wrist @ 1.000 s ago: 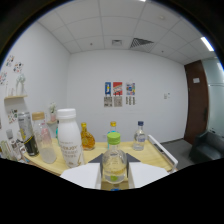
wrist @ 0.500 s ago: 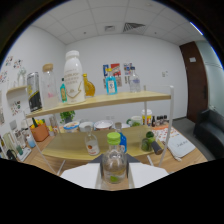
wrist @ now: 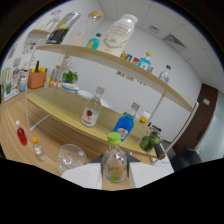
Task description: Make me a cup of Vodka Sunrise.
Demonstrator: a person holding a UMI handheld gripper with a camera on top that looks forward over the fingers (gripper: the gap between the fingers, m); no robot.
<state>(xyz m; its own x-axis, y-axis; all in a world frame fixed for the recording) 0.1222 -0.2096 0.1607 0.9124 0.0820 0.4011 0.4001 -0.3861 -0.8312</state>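
A small clear bottle with a green cap (wrist: pixel 115 162) stands between my white fingers (wrist: pixel 84 175), and my gripper (wrist: pixel 116 177) is shut on it. Yellowish liquid shows in the bottle's lower part. Just ahead and to the left of the fingers a clear empty glass (wrist: pixel 70 158) stands on the wooden table (wrist: pixel 20 112). Beyond it, on the lower shelf (wrist: pixel 55 102), are a clear bottle with a red label (wrist: pixel 91 113), a blue bottle (wrist: pixel 123 126) and a dark green bottle (wrist: pixel 150 141).
Left of the glass are a small red bottle (wrist: pixel 21 134) and a small orange-capped bottle (wrist: pixel 37 149). The upper shelf (wrist: pixel 100 57) carries a large white bottle (wrist: pixel 120 33), a dark bottle (wrist: pixel 62 27) and a blue one (wrist: pixel 92 42). An orange pot (wrist: pixel 37 78) stands at the lower shelf's left end.
The view has swung down and tilted toward the table while the green-capped bottle stayed between the fingers. The glass and the small bottles on the table have come into view close ahead.
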